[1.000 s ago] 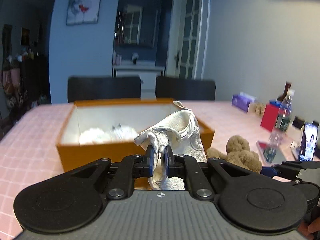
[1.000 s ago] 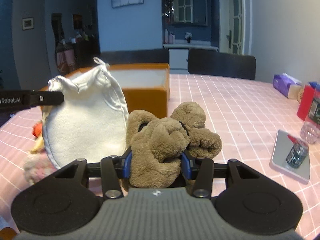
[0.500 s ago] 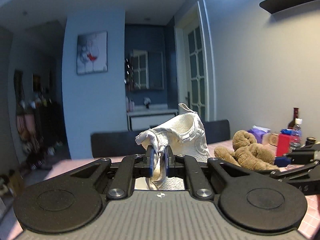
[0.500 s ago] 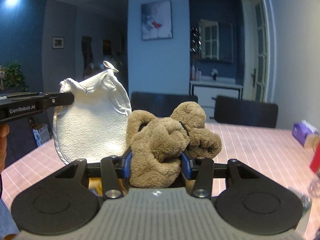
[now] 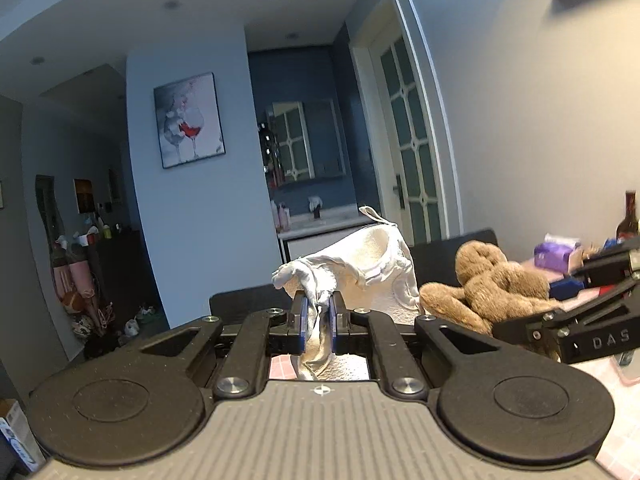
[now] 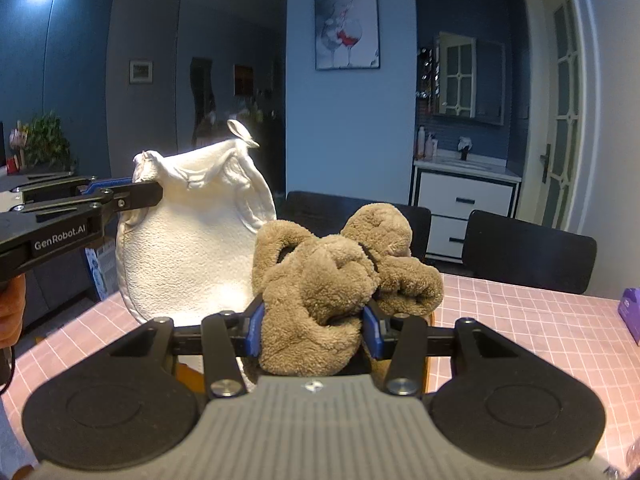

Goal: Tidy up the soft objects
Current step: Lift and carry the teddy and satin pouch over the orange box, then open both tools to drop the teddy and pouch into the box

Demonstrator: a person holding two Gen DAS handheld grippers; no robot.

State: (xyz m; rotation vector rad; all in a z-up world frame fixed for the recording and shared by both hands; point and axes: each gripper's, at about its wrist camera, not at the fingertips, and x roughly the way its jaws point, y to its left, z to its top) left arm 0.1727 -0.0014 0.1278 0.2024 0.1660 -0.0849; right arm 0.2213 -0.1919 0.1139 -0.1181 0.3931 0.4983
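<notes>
My left gripper [image 5: 318,320] is shut on the top edge of a white terry mitt [image 5: 372,264], which hangs in the air above the table. The mitt also shows in the right wrist view [image 6: 192,240], with the left gripper [image 6: 138,190] pinching its upper left corner. My right gripper [image 6: 312,320] is shut on a brown plush toy [image 6: 332,276] and holds it up beside the mitt. The plush toy [image 5: 492,280] and the right gripper's fingers [image 5: 560,328] show at the right in the left wrist view. The orange box is out of view.
A pink checked tablecloth [image 6: 540,320] covers the table below. Black chairs [image 6: 528,252] stand at the far side. A purple tissue pack [image 5: 558,254] and a dark bottle [image 5: 629,216] stand at the right. A white cabinet [image 6: 464,200] is behind.
Both grippers have risen with the mitt and the plush toy. The orange box and most of the table have dropped out of view. Both grips are unchanged.
</notes>
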